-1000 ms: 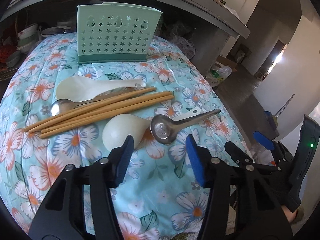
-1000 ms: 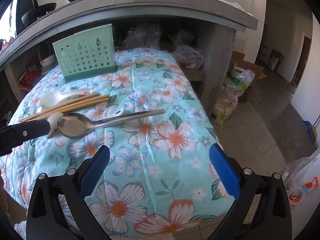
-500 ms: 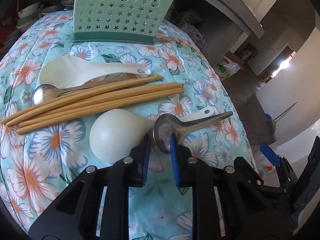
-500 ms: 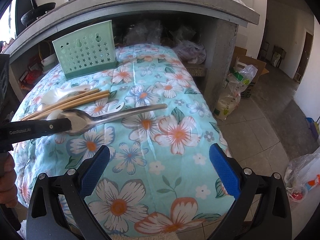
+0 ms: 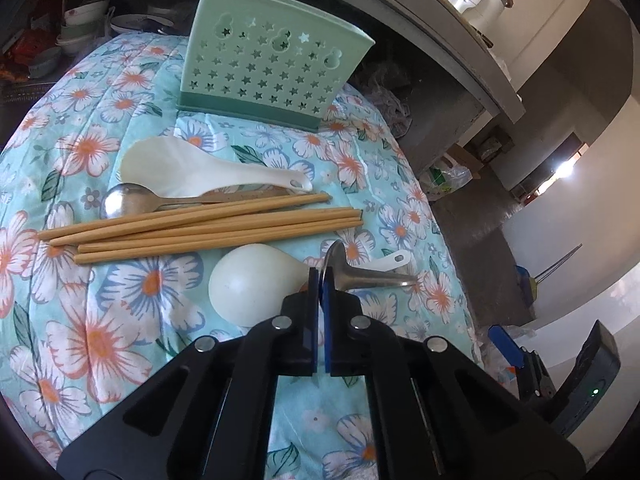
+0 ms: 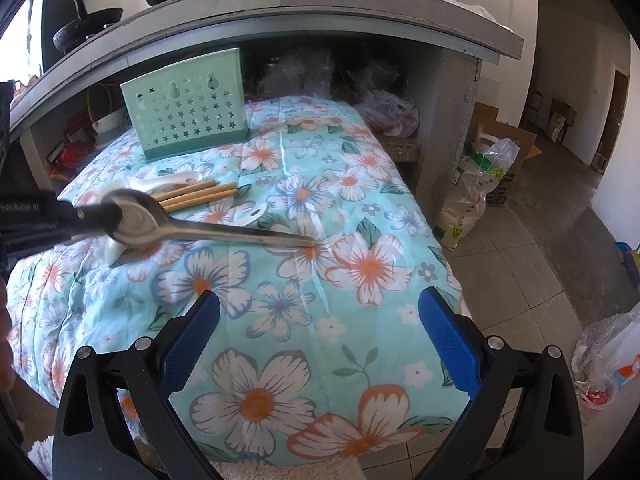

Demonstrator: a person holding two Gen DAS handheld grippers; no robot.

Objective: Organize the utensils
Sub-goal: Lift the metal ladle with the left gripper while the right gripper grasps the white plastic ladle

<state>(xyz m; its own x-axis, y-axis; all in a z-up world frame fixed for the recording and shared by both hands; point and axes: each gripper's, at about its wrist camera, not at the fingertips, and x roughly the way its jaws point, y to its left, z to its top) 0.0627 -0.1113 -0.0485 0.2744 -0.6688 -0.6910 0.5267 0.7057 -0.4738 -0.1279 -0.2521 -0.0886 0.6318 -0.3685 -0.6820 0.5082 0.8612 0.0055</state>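
My left gripper (image 5: 321, 280) is shut on the bowl of a steel spoon (image 5: 360, 274), tilted up on edge over the floral cloth (image 5: 132, 332); the right wrist view shows the spoon (image 6: 192, 230) with its handle tip touching the cloth. A white rice paddle (image 5: 250, 282) lies under it. Several wooden chopsticks (image 5: 208, 228), a second steel spoon (image 5: 132, 202) and another white paddle (image 5: 188, 168) lie behind. A green star-holed utensil holder (image 5: 272, 68) stands upright at the back. My right gripper (image 6: 320, 344) is open and empty near the cloth's front edge.
A concrete counter (image 6: 280, 12) overhangs the holder, with pots on top. Bowls (image 5: 80, 24) sit on a shelf at back left. Plastic bags and boxes (image 6: 484, 184) stand on the tiled floor to the right of the covered table.
My left gripper closed on the steel spoon's bowl and lifted it onto its edge, moving forward. The right gripper stayed open and still.
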